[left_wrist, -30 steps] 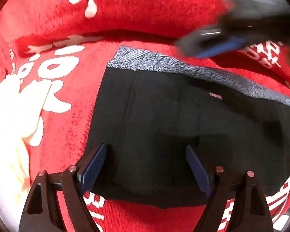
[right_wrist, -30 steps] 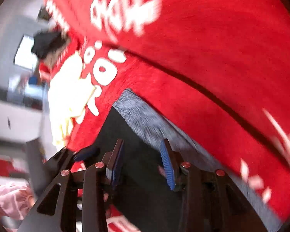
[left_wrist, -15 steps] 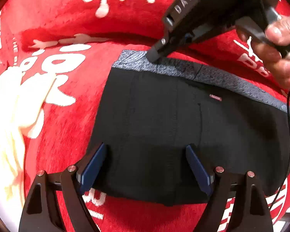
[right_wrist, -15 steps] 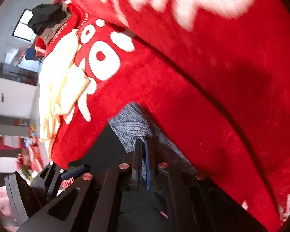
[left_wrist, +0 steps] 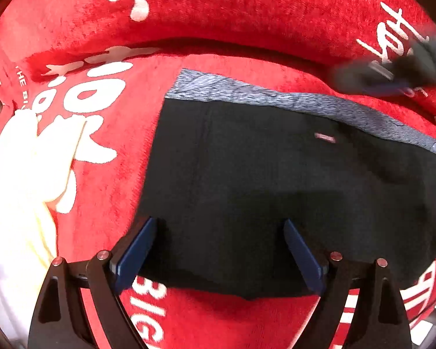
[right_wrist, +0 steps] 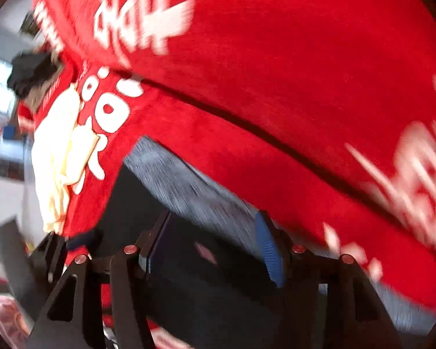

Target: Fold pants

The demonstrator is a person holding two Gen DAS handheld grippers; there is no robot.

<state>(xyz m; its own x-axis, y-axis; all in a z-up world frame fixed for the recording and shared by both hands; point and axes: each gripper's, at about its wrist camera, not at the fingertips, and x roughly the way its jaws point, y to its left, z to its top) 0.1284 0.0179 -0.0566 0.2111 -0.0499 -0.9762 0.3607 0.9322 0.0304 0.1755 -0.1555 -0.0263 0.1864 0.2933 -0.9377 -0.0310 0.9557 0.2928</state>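
A pair of black fabric pants with a mottled grey waistband lies folded flat on a red plush blanket printed with white lettering. The waistband runs along the far edge of the garment, and a small pink label sits on the black cloth just below it.

The left gripper, black-framed with blue finger pads, is spread wide apart over the near edge of the pants. Nothing is pinched between its jaws; whether the tips touch the cloth cannot be told from this view.

The right gripper also stands with its jaws well apart, holding nothing. Its blue ribbed pad is near the waistband, and the black cloth fills the gap between the fingers. From the left wrist view this gripper shows only as a dark blur at the far right, above the waistband's end.

A pale cream cloth lies on the blanket to the left of the pants, apart from them.
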